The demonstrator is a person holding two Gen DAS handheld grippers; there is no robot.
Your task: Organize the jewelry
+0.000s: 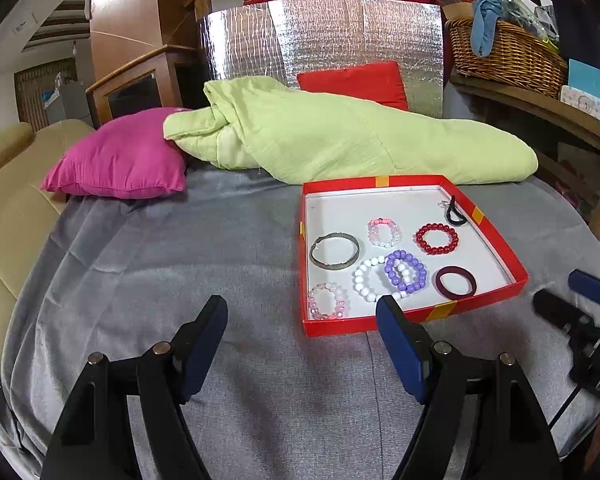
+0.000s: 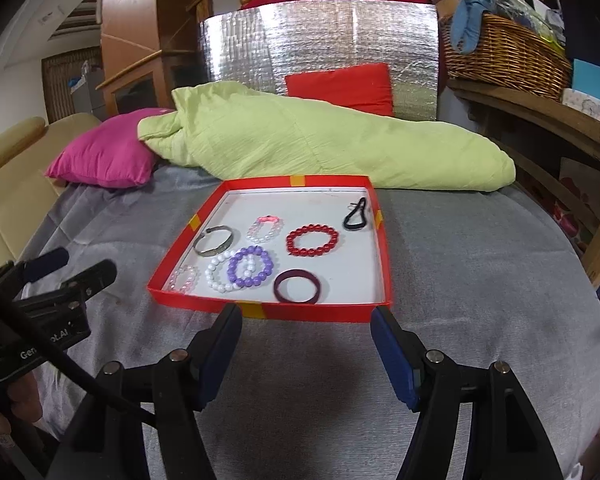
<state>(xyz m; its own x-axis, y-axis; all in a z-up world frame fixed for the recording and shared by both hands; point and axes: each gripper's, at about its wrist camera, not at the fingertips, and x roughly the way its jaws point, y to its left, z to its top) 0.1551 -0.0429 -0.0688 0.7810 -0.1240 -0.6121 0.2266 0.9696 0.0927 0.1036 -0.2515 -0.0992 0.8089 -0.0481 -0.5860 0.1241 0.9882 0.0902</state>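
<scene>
A red box lid (image 1: 404,179) (image 2: 284,312) with a white floor lies on the grey bedcover and holds several bracelets. In it are a metal bangle (image 1: 334,251) (image 2: 214,241), a purple bead bracelet (image 1: 405,271) (image 2: 251,266) overlapping a white bead one (image 1: 366,282) (image 2: 216,276), a red bead bracelet (image 1: 437,238) (image 2: 312,240), a dark maroon ring (image 1: 456,283) (image 2: 297,285), two pale pink bead bracelets (image 1: 328,301) (image 1: 385,233) and a black cord (image 1: 456,211) (image 2: 356,208). My left gripper (image 1: 302,312) is open, just short of the lid's near-left corner. My right gripper (image 2: 306,318) is open at the lid's near edge. Both are empty.
A light green quilt (image 1: 340,136) (image 2: 320,140), a magenta pillow (image 1: 120,160) (image 2: 104,160) and a red cushion (image 1: 356,82) lie behind the lid. A wicker basket (image 1: 504,56) sits on a wooden shelf at right. A beige seat (image 1: 8,208) borders the left.
</scene>
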